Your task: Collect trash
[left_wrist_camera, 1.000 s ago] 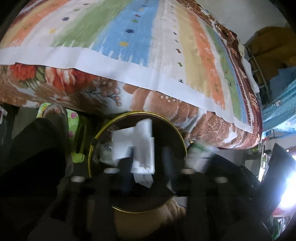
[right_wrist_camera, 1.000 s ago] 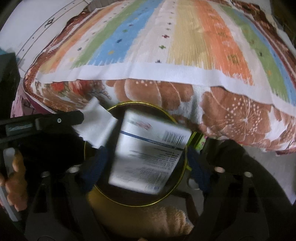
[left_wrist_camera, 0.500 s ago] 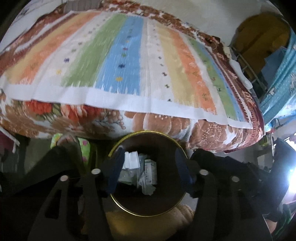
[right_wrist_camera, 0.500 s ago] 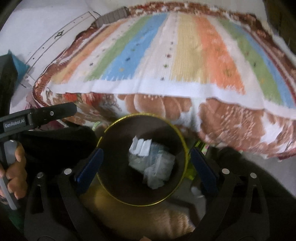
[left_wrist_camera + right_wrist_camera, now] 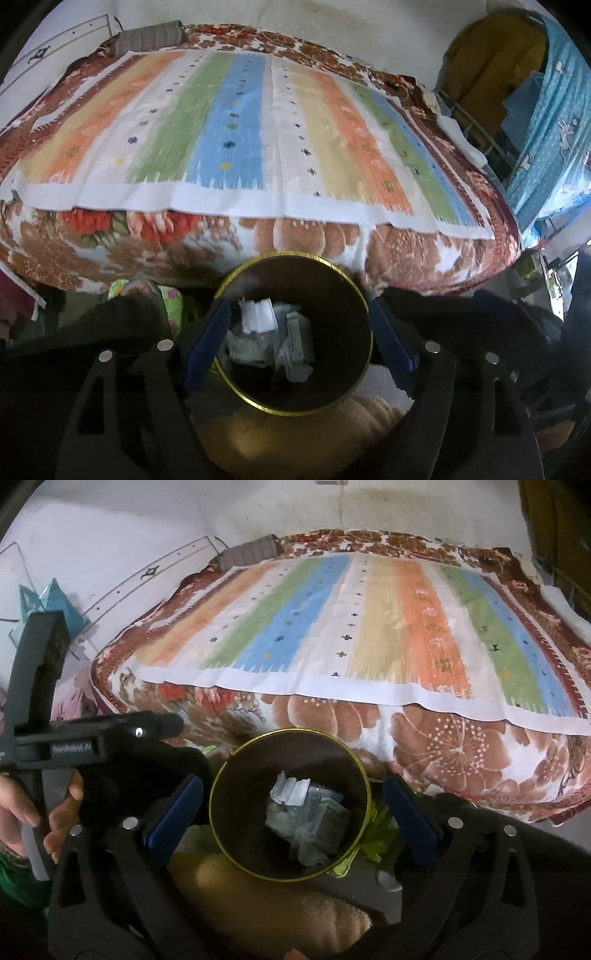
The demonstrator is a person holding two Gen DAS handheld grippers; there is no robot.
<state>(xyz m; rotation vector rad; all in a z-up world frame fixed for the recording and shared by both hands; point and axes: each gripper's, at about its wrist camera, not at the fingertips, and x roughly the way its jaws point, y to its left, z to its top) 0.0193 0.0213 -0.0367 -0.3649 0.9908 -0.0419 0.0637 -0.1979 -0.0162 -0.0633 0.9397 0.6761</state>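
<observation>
Both tongs, left tongs (image 5: 301, 341) and right tongs (image 5: 293, 812), apart, empty | trash (image 5: 308, 818) inside gold-rimmed bin (image 5: 221, 775) near bed (image 5: 369, 635) | lift clear without knocking rim.

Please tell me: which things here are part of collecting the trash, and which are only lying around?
Job:
- bin
- paper trash in the bin
- left gripper, open
- right gripper, open

Lying about:
- striped cloth on the bed
- floral blanket
- beige plush thing beside the bin
</observation>
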